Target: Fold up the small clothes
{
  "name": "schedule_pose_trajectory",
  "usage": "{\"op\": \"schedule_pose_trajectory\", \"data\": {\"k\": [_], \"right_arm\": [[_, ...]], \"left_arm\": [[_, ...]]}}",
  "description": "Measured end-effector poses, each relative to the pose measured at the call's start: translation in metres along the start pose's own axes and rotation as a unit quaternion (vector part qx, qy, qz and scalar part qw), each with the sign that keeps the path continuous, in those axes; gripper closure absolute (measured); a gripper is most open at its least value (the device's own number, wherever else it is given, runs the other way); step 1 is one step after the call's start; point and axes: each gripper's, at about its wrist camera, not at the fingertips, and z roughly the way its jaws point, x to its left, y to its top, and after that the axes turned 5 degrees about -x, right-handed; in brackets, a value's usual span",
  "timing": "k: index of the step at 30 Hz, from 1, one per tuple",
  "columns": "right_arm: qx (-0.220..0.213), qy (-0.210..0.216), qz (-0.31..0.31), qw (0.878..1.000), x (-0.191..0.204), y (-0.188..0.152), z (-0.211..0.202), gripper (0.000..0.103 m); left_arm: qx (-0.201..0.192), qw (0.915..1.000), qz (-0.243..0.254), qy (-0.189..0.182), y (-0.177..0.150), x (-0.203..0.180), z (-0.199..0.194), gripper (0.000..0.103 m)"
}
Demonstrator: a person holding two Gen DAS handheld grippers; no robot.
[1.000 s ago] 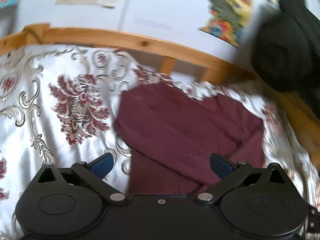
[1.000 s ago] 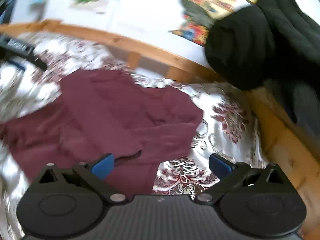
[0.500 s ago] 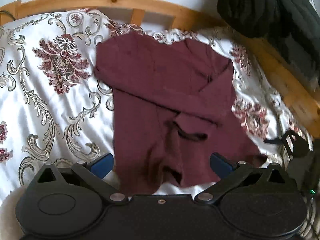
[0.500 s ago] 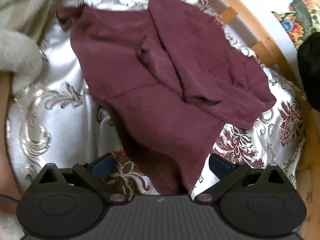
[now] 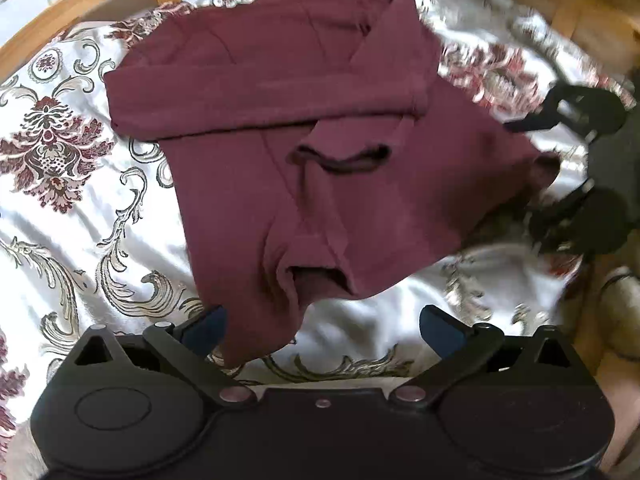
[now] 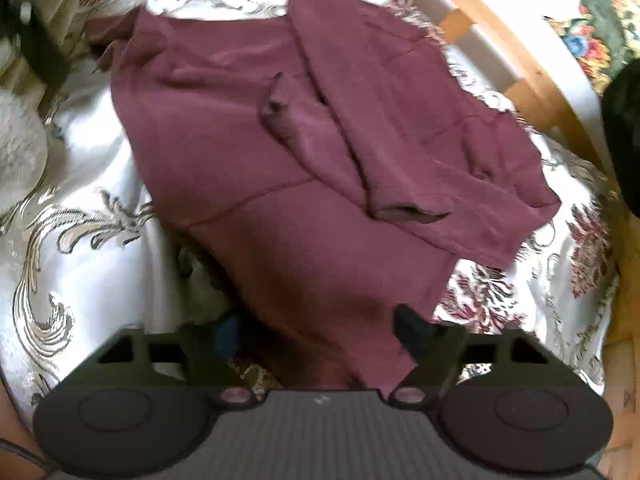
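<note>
Our right gripper (image 6: 316,330) has its fingers (image 6: 410,330) partway in, having just been closing, with the near hem of the maroon sweater (image 6: 280,168) bunched between them; whether the pads actually press the cloth we cannot tell through the blur. Our left gripper (image 5: 322,326) holds its two blue-padded fingers (image 5: 440,330) wide apart, with the sweater's near left corner lying inside the left pad and bare bedspread (image 5: 80,208) under the rest of the gap.

We count one sweater, lying in the middle of the bedspread with both sleeves folded across its front, two cuff openings showing dark. White bedspread lies open to the left of it and along the near side between our two grippers. A curved wooden bed frame (image 5: 52,28) bounds the far side and the right, so room there is tight.

The sweater is a soft, matte knit with seam lines across the body. The bedspread is glossy white satin patterned with maroon floral medallions and grey-gold scrolls. The frame is pale pine with visible knots. From the left wrist view, the right gripper (image 5: 576,176) shows as a dark shape at the sweater's right corner.
</note>
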Motion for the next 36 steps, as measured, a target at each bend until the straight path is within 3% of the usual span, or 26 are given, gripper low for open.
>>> {"op": "schedule_pose_trajectory", "data": {"k": [1,4,7,13,18,24,28,31,36], "right_arm": [[-0.002,-0.006,0.013,1.0,-0.005,0.0,-0.001,0.06],[-0.008,-0.012,0.05,0.999,-0.021,0.0,-0.003,0.084],[-0.022,-0.007,0.094,0.995,-0.035,-0.001,-0.01,0.088],[-0.044,-0.001,0.16,0.986,-0.058,-0.004,-0.018,0.088],[-0.053,-0.01,0.175,0.983,-0.062,-0.005,-0.022,0.089],[-0.065,-0.019,0.204,0.977,-0.071,-0.008,-0.026,0.091],[-0.067,-0.022,0.212,0.975,-0.074,-0.01,-0.028,0.091],[-0.062,-0.02,0.21,0.976,-0.073,-0.011,-0.028,0.091],[-0.008,-0.024,0.159,0.987,-0.055,-0.009,-0.015,0.085]], "left_arm": [[0.007,1.0,0.003,0.004,0.001,0.0,0.003,0.002],[0.027,0.9995,0.013,0.011,0.003,-0.002,0.012,0.003],[0.046,0.9978,0.034,0.034,0.006,-0.008,0.021,0.008],[0.061,0.9912,0.089,0.077,0.015,-0.024,0.042,0.015],[0.083,0.9869,0.112,0.081,0.017,-0.03,0.054,0.024],[0.077,0.9903,0.075,0.088,0.016,-0.021,0.053,0.048],[0.056,0.9925,0.037,0.102,0.014,-0.012,0.045,0.074],[0.034,0.9948,0.003,0.096,0.012,-0.004,0.035,0.085],[0.005,0.9942,-0.054,0.093,0.008,0.009,0.025,0.093]]}}
